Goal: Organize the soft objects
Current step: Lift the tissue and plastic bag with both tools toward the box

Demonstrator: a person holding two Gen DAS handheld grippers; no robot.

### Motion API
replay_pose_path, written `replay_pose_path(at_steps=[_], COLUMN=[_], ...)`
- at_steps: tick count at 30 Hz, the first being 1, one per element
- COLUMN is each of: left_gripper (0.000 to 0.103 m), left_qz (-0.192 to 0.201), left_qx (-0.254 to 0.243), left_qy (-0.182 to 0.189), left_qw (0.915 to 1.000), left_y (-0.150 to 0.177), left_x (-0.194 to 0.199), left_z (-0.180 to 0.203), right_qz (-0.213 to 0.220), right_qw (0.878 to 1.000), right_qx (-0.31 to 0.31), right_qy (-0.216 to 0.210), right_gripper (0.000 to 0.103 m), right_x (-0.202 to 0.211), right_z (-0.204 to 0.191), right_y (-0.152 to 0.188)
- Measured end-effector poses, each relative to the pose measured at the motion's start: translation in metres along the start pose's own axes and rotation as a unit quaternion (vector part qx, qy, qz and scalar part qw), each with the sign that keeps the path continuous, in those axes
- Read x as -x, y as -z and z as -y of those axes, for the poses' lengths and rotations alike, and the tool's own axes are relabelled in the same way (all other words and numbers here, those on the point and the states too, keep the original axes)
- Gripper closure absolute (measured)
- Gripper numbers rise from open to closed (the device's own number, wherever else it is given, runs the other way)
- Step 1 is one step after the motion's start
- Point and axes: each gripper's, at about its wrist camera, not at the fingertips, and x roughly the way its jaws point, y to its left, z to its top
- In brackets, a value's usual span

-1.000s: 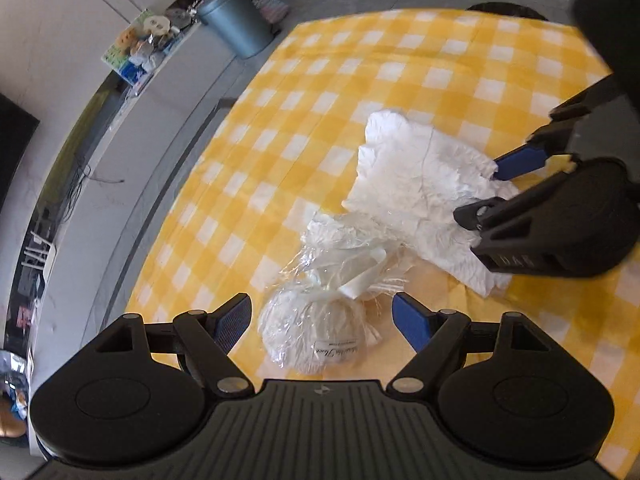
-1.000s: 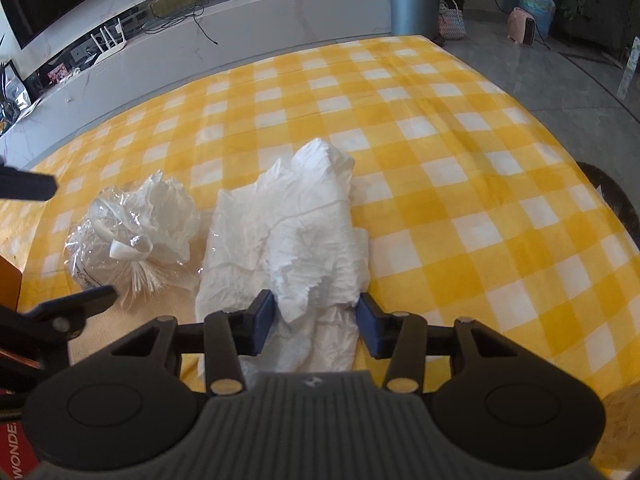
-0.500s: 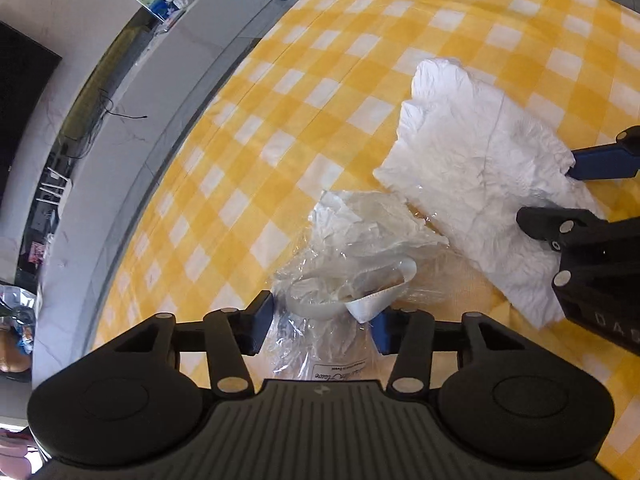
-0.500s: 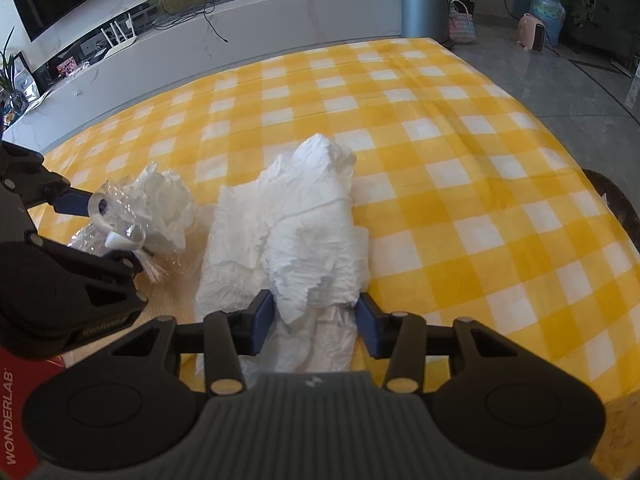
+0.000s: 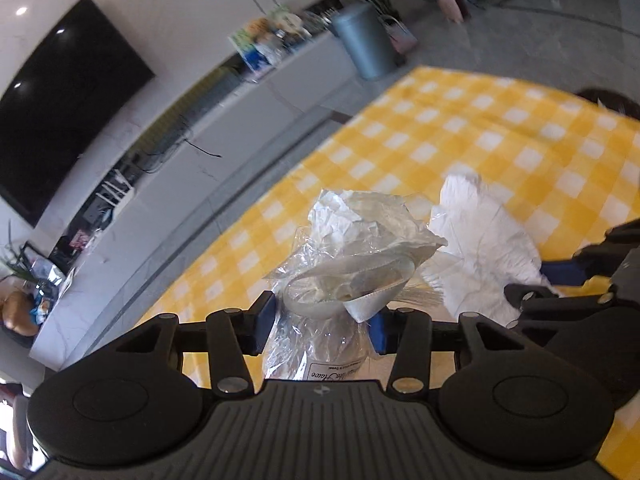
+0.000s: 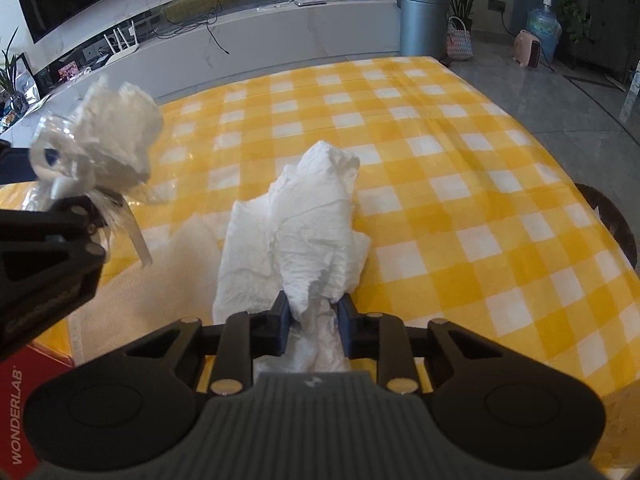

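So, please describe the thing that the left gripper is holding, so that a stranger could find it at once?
Look at the table with the yellow-and-white checked cloth. At its left side the left gripper is shut on a clear crinkly plastic bag stuffed with white paper. Unlike the plain white crumpled cloth beside it, it has a pale ribbon loop.

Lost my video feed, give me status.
Left gripper shut on clear plastic bag, lifted. Right gripper, jaws just closing, pinches white cloth on checked tablecloth. Nothing blocking.

One clear plastic bag (image 5: pixel 344 264) with ribbon, one white crumpled cloth (image 6: pixel 304 232), two grippers, one checked tablecloth (image 6: pixel 460 184).
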Motion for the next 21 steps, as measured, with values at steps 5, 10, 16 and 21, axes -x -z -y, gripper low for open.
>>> replay_pose_path(at_steps=[5, 10, 16, 21], left_gripper=[0.050, 0.050, 0.050, 0.050], left_qz=[0.098, 0.145, 0.193, 0.199], left_qx=[0.072, 0.138, 0.147, 0.215], left_qy=[-0.035, -0.042, -0.060, -0.036], left_qw=[0.9919, 0.9789, 0.9683, 0.9555], left_y=[0.018, 0.031, 0.034, 0.042], left_x=[0.058, 0.096, 0.117, 0.124], left_z=[-0.005, -0.010, -0.012, -0.034], right_qz=[0.018, 0.043, 0.080, 0.115], right_qw=[1.000, 0.999, 0.996, 0.992], right_qx=[0.001, 0.006, -0.019, -0.043], right_qy=[0.003, 0.001, -0.017, -0.041], right_gripper=[0.083, 0.083, 0.083, 0.083], right_x=[0.014, 0.035, 0.067, 0.094], right_z=[0.000, 0.000, 0.006, 0.009], right_y=[0.000, 0.000, -0.001, -0.001])
